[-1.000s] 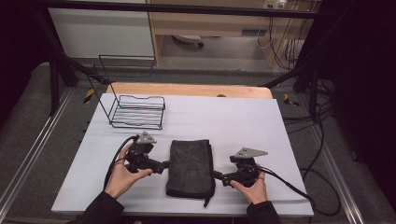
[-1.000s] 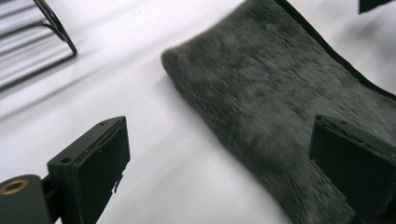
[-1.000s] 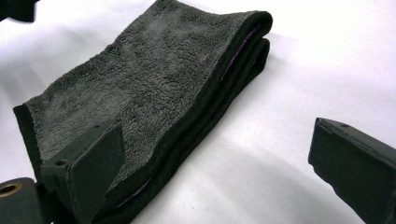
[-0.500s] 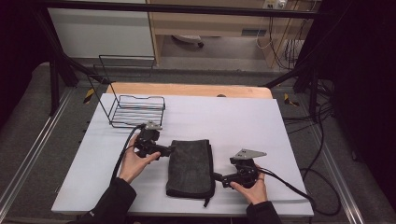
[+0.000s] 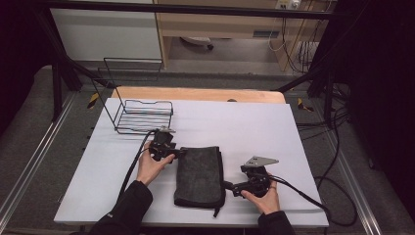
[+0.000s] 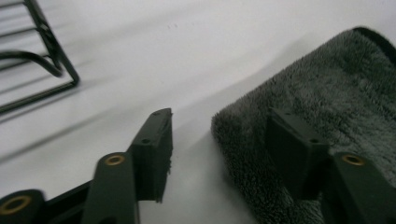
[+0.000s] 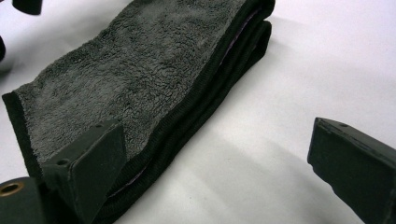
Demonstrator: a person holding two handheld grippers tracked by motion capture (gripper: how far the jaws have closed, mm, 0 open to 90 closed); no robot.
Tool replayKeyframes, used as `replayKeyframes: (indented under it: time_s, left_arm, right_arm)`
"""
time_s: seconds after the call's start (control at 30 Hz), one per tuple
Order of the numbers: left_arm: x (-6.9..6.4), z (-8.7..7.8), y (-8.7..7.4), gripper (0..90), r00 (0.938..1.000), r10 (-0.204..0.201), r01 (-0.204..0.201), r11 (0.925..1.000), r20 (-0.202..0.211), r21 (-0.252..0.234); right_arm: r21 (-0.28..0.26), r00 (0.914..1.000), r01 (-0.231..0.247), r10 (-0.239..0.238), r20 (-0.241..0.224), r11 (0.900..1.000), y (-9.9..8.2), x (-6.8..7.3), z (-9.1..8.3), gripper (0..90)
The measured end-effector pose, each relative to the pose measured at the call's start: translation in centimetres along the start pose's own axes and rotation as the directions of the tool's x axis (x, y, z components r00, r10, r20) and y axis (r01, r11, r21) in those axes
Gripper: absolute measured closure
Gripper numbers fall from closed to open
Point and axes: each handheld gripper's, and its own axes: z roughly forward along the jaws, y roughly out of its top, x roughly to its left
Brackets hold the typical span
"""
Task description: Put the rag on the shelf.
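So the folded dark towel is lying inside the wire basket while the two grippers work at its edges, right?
Not quite. The folded dark towel lies flat on the white table, apart from the wire basket, as the high view shows. The left gripper and right gripper are indeed at its edges.

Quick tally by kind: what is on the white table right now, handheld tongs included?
Folded dark grey towel: 1
Black wire basket: 1
Handheld tongs: 2, the left tongs at the towel's far left corner and the right tongs at its near right edge
Total: 4
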Motion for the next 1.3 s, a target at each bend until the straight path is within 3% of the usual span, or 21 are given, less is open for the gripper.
replayKeyframes:
  time_s: [0.33,0.53,0.63,0.8,0.87,1.07,1.2,1.3]
  left_arm:
    - [0.3,0.6,-0.5,64.4,0.9969,-0.043,0.042,0.9988,0.066,0.024]
    - [0.4,0.7,-0.6,72.6,0.9943,-0.062,0.06,0.9978,0.086,0.026]
    - [0.4,0.7,-0.7,73.9,0.9943,-0.061,0.059,0.998,0.088,0.024]
    - [0.4,0.8,-0.9,74.6,0.9933,-0.065,0.065,0.9979,0.095,0.009]
    - [0.5,0.8,-0.9,74.8,0.9931,-0.061,0.061,0.9981,0.099,0.011]
    - [0.4,0.8,-0.9,74.9,0.9943,-0.044,0.044,0.999,0.097,0.005]
    - [0.4,0.8,-1.0,74.9,0.9943,-0.043,0.043,0.9991,0.098,0.003]
    - [0.3,0.8,-1.0,74.9,0.9949,-0.039,0.04,0.9992,0.093,0.0]
  right_arm:
    - [-0.032,0.9997,-0.023,0.023,0.002,0.9992,0.7,-0.4,0.2,7.4]
    - [-0.045,0.9984,0.0,0.003,0.056,0.999,2.6,-0.8,1.2,14.1]
    - [-0.037,0.997,-0.01,0.013,0.076,0.9993,3.7,-1.1,2.0,15.2]
    - [-0.034,0.9969,-0.035,0.037,0.069,0.9988,5.3,-1.4,3.2,19.0]
    - [-0.033,0.9967,-0.05,0.052,0.062,0.9982,6.4,-1.5,4.5,25.0]
    - [-0.004,0.9939,-0.089,0.089,0.065,0.996,6.7,-2.3,6.9,38.7]
    - [0.038,0.9929,-0.087,0.083,0.085,0.9955,6.4,-2.5,7.5,43.0]
    - [0.054,0.9936,-0.09,0.086,0.073,0.9945,6.2,-2.6,7.7,48.2]
